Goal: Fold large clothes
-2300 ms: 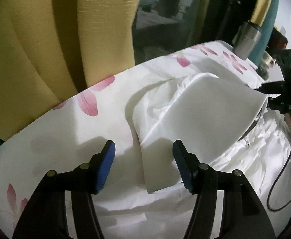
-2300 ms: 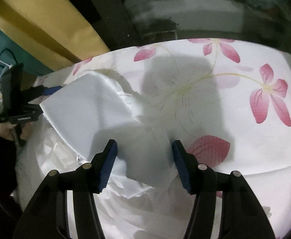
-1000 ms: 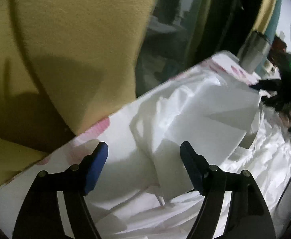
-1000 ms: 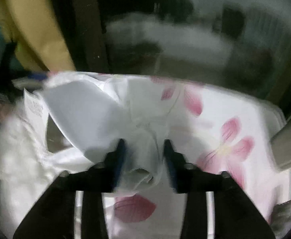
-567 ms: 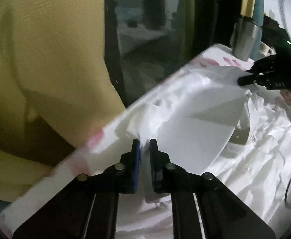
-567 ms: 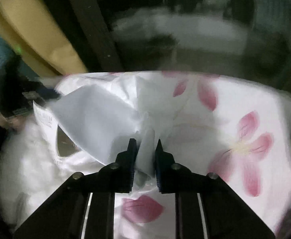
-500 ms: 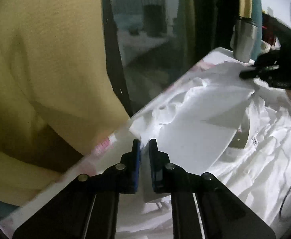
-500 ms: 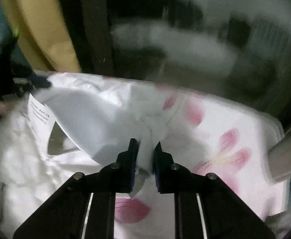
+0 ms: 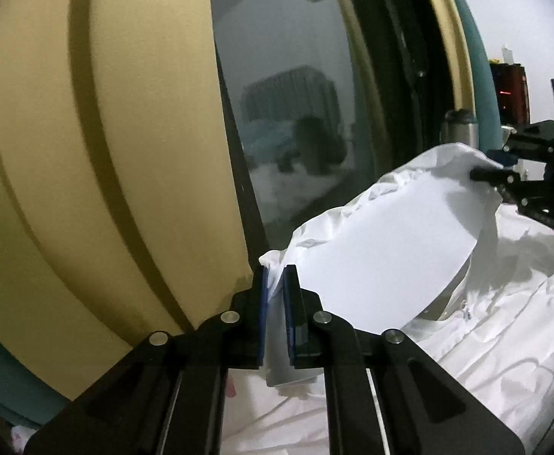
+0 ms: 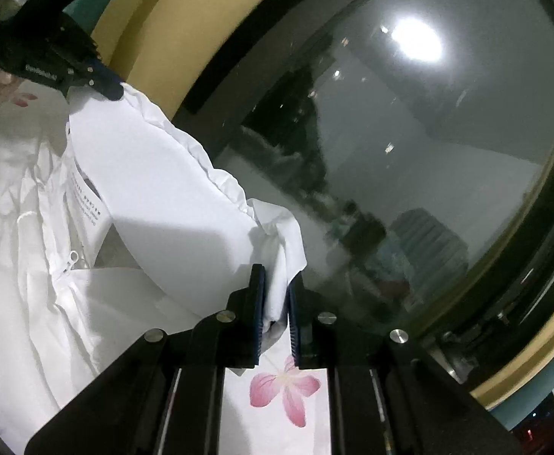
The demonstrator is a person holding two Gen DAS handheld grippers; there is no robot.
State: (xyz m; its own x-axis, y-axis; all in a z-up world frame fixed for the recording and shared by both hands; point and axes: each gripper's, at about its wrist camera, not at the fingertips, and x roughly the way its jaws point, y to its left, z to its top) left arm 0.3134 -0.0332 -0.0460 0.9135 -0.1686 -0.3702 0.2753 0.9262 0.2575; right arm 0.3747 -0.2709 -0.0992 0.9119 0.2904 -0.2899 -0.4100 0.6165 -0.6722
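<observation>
A large white garment point(image 9: 391, 242) with a smooth collar panel is lifted off the flowered cloth. My left gripper point(image 9: 275, 292) is shut on one end of its top edge. My right gripper point(image 10: 276, 295) is shut on the other end, bunching the cloth point(image 10: 170, 189). Each gripper shows in the other view: the right gripper point(image 9: 493, 165) at far right, the left gripper point(image 10: 108, 85) at upper left. The garment's top edge is stretched between them. Its body point(image 10: 19, 246) hangs down and lies crumpled, with a label and zip showing.
A white tablecloth with pink flowers point(image 10: 282, 383) covers the table. A dark window point(image 10: 409, 170) and yellow curtain point(image 9: 87, 151) stand close behind. A metal flask point(image 9: 461, 129) stands at the table's far end.
Both grippers, open above the garment earlier, have shut on its top edge and raised it. The views now tilt up toward the window and curtain.
</observation>
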